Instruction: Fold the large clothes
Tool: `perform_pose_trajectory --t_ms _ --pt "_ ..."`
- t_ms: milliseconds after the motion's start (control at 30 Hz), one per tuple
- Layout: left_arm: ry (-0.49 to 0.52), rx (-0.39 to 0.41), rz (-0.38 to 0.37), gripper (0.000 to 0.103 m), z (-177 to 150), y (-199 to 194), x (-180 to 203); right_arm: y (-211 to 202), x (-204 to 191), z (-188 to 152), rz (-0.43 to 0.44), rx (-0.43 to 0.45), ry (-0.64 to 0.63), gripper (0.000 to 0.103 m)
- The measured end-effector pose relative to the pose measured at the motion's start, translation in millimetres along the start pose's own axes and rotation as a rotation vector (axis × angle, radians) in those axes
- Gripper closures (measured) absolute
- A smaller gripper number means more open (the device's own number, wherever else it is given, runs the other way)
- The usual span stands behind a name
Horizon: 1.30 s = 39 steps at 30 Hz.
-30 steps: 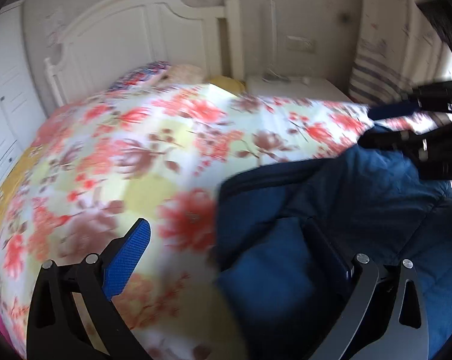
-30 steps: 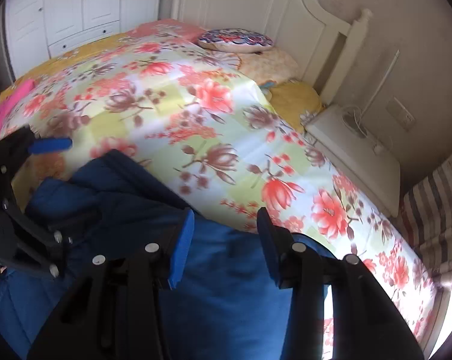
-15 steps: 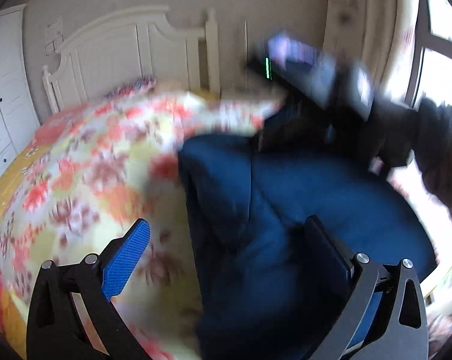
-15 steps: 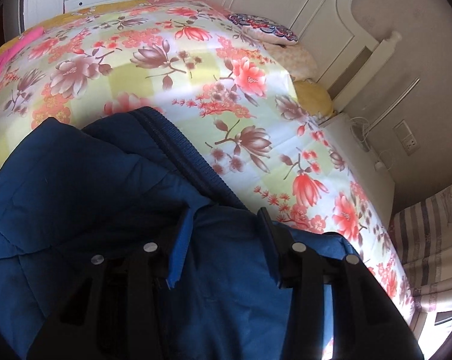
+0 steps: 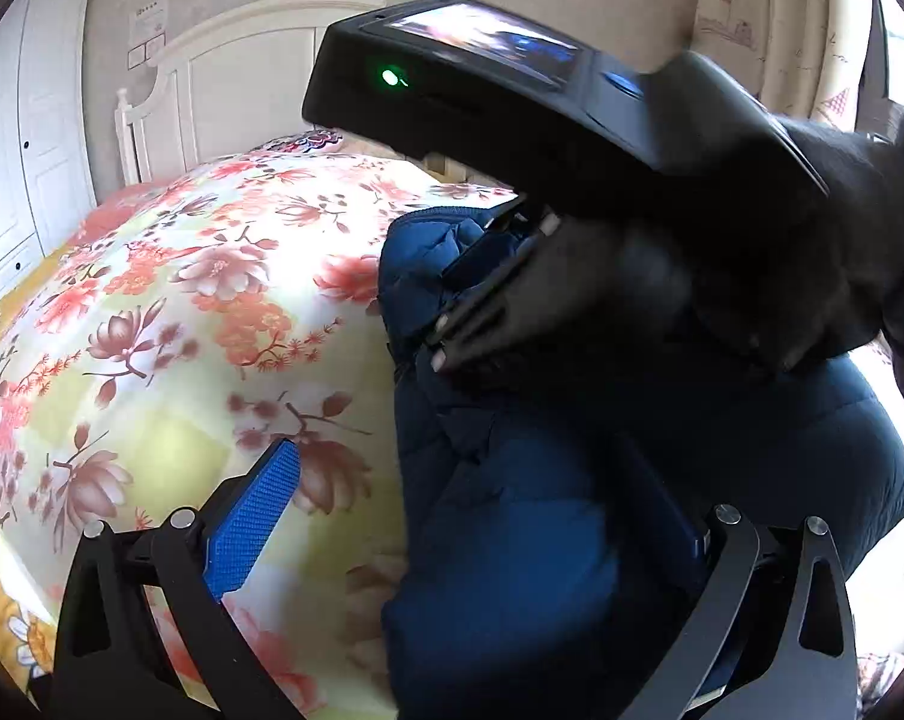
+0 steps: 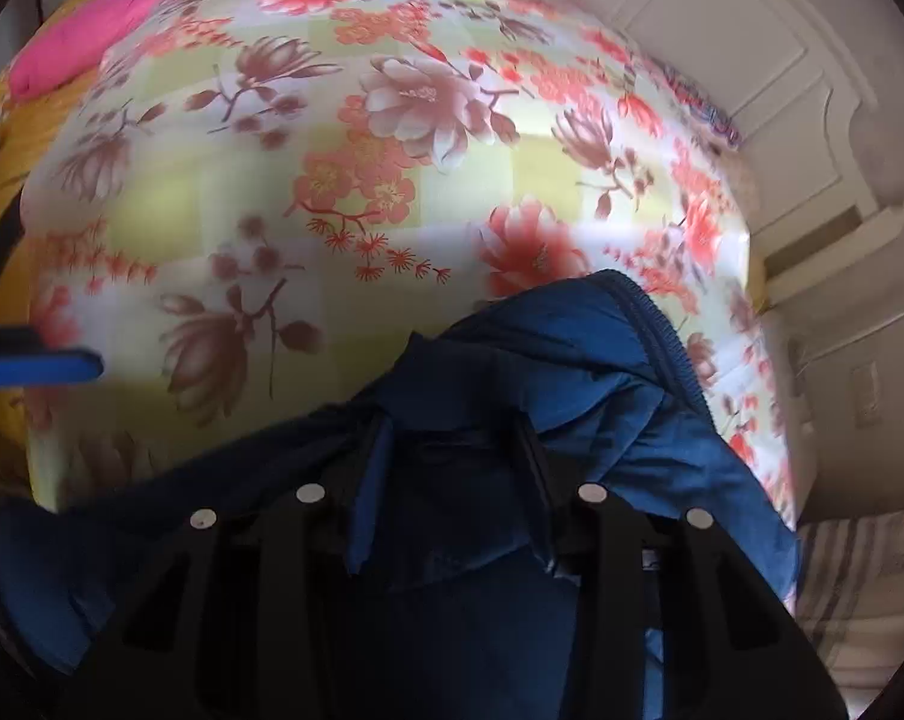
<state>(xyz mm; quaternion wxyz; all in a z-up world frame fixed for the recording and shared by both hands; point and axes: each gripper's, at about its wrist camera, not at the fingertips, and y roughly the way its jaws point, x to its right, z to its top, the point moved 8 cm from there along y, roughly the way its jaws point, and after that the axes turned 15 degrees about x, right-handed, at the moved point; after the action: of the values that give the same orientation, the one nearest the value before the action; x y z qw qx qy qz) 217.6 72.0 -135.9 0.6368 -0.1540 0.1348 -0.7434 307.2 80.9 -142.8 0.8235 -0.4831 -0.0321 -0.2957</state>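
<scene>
Left hand-held gripper (image 5: 469, 516) stands wide, one finger buried in the blue padded jacket (image 5: 571, 480), which lies on the flowered bed (image 5: 170, 312). Right hand-held gripper (image 6: 452, 468) is narrowed, pinching jacket fabric. Judged soft, bulky, light, slippery; best held at the zipper edge.

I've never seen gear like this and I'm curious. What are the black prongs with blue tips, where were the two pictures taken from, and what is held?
No robot: a person holds a two-finger claw in each hand, each with a camera looking along its fingers. One picture is from the left claw, the other from the right claw. A blue jacket rests on a floral bedspread; a pink cloth lies at the far corner. The right claw pinches a fold of the jacket, its jaws having just closed further. The left claw is open, gripping nothing. The big black device in the left picture is the right claw seen from outside.
</scene>
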Motion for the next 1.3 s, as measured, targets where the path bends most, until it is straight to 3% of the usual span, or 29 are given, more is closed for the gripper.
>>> perform_pose_trajectory --t_ms 167,300,433,533,633,733,833,967,1133,1200,1300 --pt "0.002 0.000 -0.014 0.004 -1 3 0 -25 2 2 -0.043 0.045 -0.010 0.064" --pt "0.015 0.004 -0.011 0.004 -2 -1 3 -94 17 -10 -0.114 0.169 0.066 0.058" --pt "0.009 0.009 -0.012 0.004 -3 -6 5 -163 32 -57 -0.206 0.250 0.167 0.054" --pt "0.003 0.011 -0.015 0.004 -4 -6 5 -183 32 -97 -0.242 0.269 0.225 0.051" --pt "0.005 0.012 -0.009 0.004 -4 -6 5 -176 29 -144 -0.241 0.263 0.346 0.048" --pt "0.016 0.009 -0.004 0.004 -6 -5 7 -161 26 -174 -0.210 0.356 0.489 0.047" --pt "0.018 0.011 -0.001 0.004 -8 -2 7 -160 27 -177 -0.205 0.379 0.520 0.047" --pt "0.015 0.014 -0.002 0.004 -9 -3 5 -176 20 -166 -0.273 0.345 0.451 0.047" --pt "0.017 0.015 -0.006 0.004 -7 -4 6 -211 -2 -172 -0.276 0.433 0.490 0.042" --pt "0.008 0.016 -0.011 0.004 -8 -3 5 -201 -10 -182 -0.252 0.401 0.502 0.038" --pt "0.003 0.016 -0.015 0.004 -9 -3 5 -187 -12 -192 -0.223 0.437 0.590 0.032"
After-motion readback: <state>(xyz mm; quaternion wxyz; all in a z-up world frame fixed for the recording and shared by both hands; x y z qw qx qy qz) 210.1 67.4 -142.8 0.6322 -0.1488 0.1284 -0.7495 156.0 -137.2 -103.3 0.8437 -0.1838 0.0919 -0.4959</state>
